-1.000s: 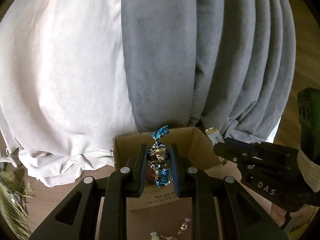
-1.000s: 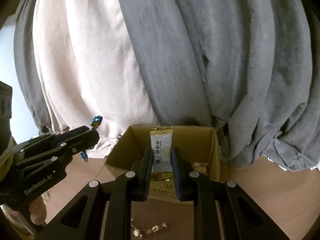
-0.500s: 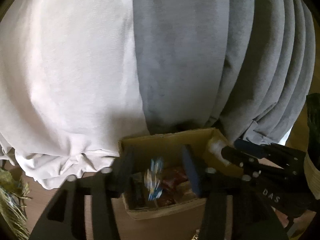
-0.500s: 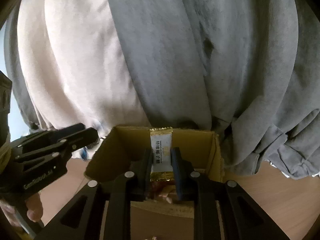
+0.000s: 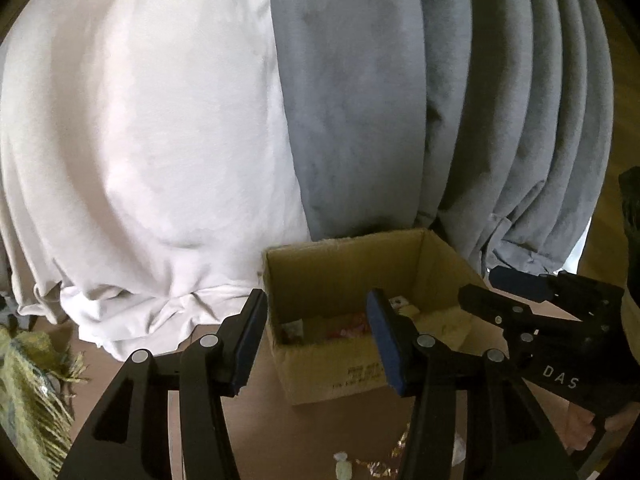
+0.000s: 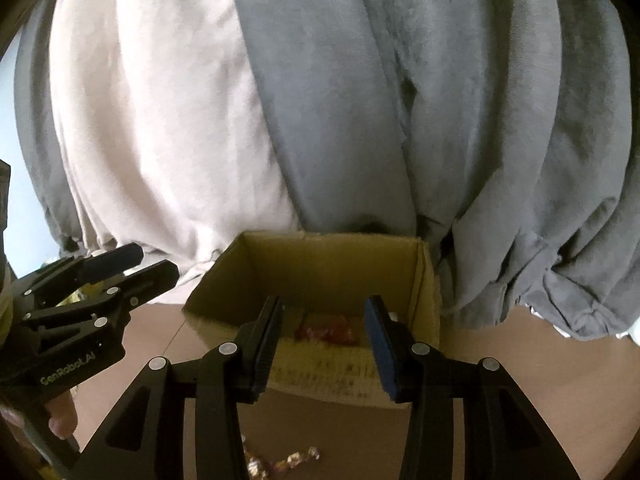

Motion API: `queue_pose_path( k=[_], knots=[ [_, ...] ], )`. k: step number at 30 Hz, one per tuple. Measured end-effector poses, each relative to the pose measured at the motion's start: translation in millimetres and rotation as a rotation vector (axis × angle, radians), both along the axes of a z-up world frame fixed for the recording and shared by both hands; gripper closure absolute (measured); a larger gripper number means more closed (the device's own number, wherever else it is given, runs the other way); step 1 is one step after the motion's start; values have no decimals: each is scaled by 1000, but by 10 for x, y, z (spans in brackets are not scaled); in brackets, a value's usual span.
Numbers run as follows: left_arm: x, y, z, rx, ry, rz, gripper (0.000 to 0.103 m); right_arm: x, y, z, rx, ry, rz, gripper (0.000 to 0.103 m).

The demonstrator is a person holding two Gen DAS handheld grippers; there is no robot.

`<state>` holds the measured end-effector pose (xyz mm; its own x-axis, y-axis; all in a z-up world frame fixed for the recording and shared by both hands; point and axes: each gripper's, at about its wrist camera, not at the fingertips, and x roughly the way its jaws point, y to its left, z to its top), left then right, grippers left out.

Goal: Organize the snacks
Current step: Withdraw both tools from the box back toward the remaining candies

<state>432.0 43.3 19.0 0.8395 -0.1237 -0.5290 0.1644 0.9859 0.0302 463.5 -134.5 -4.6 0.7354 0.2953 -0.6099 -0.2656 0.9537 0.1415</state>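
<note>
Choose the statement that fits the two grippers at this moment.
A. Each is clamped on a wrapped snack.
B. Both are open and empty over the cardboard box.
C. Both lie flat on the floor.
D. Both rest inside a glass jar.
B: the left gripper and right gripper have just been opening, nothing sits between their jaws, and the cardboard box lies beneath.

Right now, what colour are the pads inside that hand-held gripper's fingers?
Dark blue pads on black fingers, clearest in the right wrist view.
</note>
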Motion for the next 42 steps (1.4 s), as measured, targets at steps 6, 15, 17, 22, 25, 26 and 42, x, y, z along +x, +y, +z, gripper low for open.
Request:
queue_pose_path(
  k=[6, 15, 17, 22, 25, 26, 42],
  knots=[
    [-352, 73, -145, 31, -3, 10, 52, -312, 54, -91, 8, 13, 23, 59],
    [-712, 155, -564, 92, 64, -25, 52, -652, 242, -380, -25, 78, 105, 59],
    [-764, 157, -682, 103, 91, -39, 52, -688, 276, -468, -33, 103, 123, 59],
    [-843, 150, -961, 114, 153, -75, 52, -773, 377, -760, -49, 194, 176, 59],
    [-855, 142, -1130, 100, 191, -96, 53, -811, 445, -953, -52, 251, 211, 59],
    [-850, 145, -1182, 97, 205, -102, 53, -813, 464, -1028, -51, 275, 222, 59],
    [-660, 241, -1621, 63, 353, -102, 61, -629, 689, -1622, -104, 413, 286, 67]
  ],
)
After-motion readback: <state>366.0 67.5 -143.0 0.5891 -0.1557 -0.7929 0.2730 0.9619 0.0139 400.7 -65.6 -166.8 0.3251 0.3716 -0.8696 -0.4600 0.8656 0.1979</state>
